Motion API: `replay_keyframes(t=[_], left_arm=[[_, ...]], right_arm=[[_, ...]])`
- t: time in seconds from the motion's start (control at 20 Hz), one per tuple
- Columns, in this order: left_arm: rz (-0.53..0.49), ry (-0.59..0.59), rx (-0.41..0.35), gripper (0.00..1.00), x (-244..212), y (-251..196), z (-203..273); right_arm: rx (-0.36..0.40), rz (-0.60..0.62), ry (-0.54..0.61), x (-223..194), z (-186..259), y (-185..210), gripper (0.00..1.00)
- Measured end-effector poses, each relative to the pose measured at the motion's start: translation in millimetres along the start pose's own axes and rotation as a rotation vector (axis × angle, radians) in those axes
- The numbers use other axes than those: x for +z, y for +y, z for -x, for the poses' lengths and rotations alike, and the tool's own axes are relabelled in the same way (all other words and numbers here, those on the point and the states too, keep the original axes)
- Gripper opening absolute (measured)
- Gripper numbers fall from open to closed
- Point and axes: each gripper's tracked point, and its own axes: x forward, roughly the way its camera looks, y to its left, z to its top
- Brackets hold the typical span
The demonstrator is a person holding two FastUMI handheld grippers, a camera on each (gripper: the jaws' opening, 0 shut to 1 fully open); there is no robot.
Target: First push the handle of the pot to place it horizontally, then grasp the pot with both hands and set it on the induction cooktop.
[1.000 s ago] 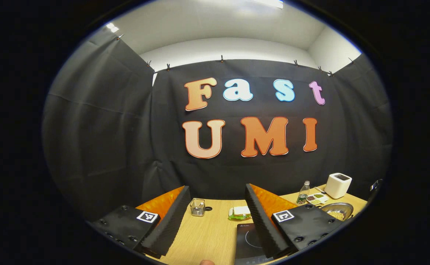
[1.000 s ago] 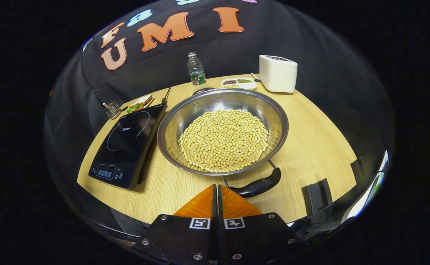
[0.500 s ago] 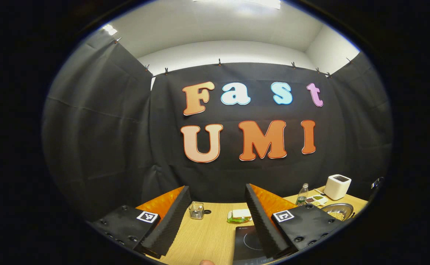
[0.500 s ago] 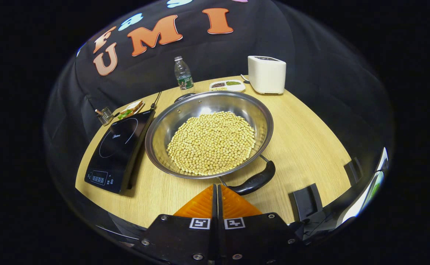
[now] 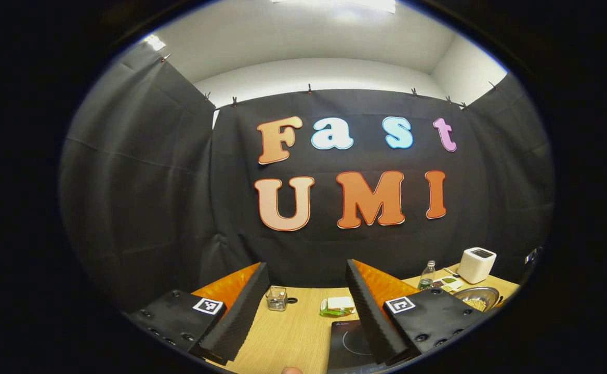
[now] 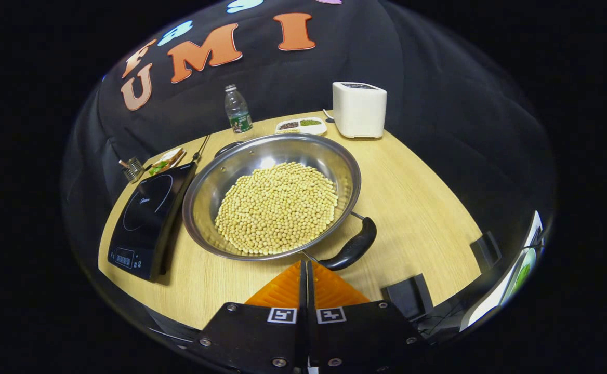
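Left gripper view: the left gripper (image 5: 303, 291) is held high with fingers spread wide, nothing between them. Beyond lie a wire basket (image 5: 276, 298), a sandwich plate (image 5: 338, 306) and the induction cooktop (image 5: 349, 343).

Right gripper view: the right gripper (image 6: 307, 267) has its fingers pressed together, tips just beside the pot handle (image 6: 352, 250). The pot (image 6: 272, 195), full of beans, sits on the table (image 6: 418, 208) beside the cooktop. A bottle (image 6: 237, 110), a divided tray (image 6: 300, 125) and a white toaster (image 6: 359, 109) stand behind.
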Motion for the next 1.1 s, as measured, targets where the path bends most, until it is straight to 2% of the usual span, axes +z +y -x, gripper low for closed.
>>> replay_keyframes(t=[0.55,1.1], left_arm=[[-0.011,0.002,0.003,0.98,-3,-8,-13],[-0.025,0.010,-0.027,0.98,-6,-29,-24]], right_arm=[[-0.073,0.006,-0.029,27,-22,-31,0.00],[-0.111,-0.001,-0.052,55,-45,-52,0.00]])
